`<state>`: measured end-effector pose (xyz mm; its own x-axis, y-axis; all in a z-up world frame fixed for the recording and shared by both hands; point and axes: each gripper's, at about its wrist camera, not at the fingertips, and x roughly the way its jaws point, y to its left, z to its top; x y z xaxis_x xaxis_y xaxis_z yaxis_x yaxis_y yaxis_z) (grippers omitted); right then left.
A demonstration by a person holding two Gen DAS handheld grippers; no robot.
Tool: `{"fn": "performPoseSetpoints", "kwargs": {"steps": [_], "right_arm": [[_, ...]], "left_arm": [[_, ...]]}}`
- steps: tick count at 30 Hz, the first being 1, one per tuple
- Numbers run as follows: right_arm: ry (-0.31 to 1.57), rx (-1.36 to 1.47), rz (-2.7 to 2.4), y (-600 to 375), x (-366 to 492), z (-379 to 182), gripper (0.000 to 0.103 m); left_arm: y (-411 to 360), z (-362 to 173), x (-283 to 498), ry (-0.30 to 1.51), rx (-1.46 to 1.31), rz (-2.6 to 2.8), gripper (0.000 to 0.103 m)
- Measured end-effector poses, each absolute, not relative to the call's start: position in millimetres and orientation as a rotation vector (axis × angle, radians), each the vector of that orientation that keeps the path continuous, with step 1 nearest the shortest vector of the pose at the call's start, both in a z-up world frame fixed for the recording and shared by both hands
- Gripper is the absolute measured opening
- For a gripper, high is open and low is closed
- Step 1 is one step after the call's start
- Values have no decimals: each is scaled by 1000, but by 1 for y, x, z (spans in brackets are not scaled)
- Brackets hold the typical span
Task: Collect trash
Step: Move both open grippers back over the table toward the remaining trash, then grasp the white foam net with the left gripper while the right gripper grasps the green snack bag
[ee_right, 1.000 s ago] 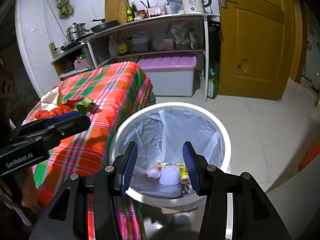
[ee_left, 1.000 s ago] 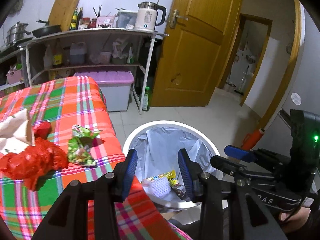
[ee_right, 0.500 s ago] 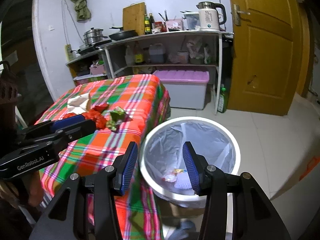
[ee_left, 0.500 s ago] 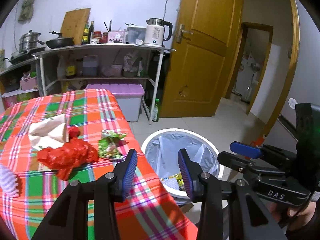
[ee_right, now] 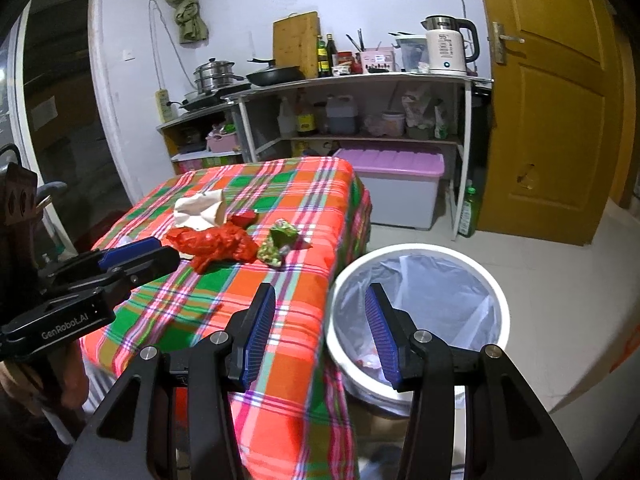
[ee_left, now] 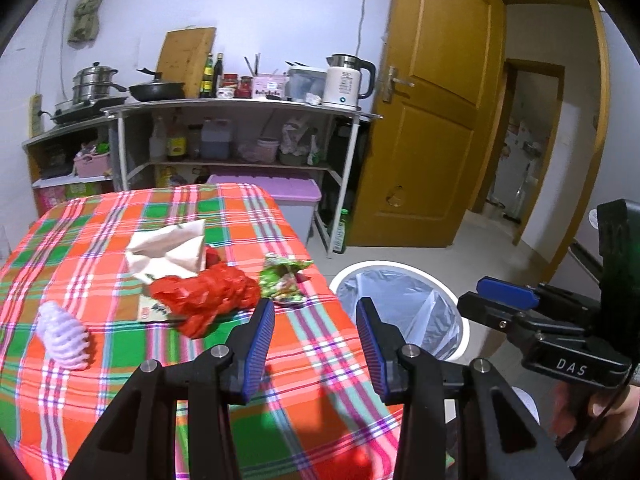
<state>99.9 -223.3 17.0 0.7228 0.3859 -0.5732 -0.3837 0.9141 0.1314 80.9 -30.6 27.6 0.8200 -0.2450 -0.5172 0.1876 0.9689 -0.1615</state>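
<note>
I held both claws, left [ee_left: 315, 336] and right [ee_right: 320, 332], apart and empty. Four scraps lay on the tabletop [ee_left: 100, 236]: one red bag [ee_left: 208, 300], one green wrapper [ee_left: 282, 278], one paper [ee_left: 168, 248], one white net [ee_left: 64, 336]. One bin [ee_right: 420, 312] stood beside it.

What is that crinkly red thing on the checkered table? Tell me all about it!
It is a crumpled red plastic bag, shiny and wrinkled, lying in a loose heap on the orange, green and white checkered tablecloth. A crumpled beige paper wrapper touches its far side, and a crumpled green snack packet lies close beside it, toward the bin. Neither gripper touches it.
</note>
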Motion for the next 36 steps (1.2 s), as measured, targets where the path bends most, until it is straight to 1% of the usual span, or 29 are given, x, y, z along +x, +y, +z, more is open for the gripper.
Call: {"fn": "performPoseSetpoints", "kwargs": {"steps": [15, 25, 36], "right_arm": [[666, -5, 485, -194, 102, 11, 48], [703, -2, 507, -180, 116, 2, 48], [741, 0, 526, -162, 139, -9, 48]], "left_arm": [[12, 15, 64, 577, -153, -124, 42], [42, 6, 69, 588, -192, -59, 42], [94, -4, 76, 594, -237, 87, 42]]}}
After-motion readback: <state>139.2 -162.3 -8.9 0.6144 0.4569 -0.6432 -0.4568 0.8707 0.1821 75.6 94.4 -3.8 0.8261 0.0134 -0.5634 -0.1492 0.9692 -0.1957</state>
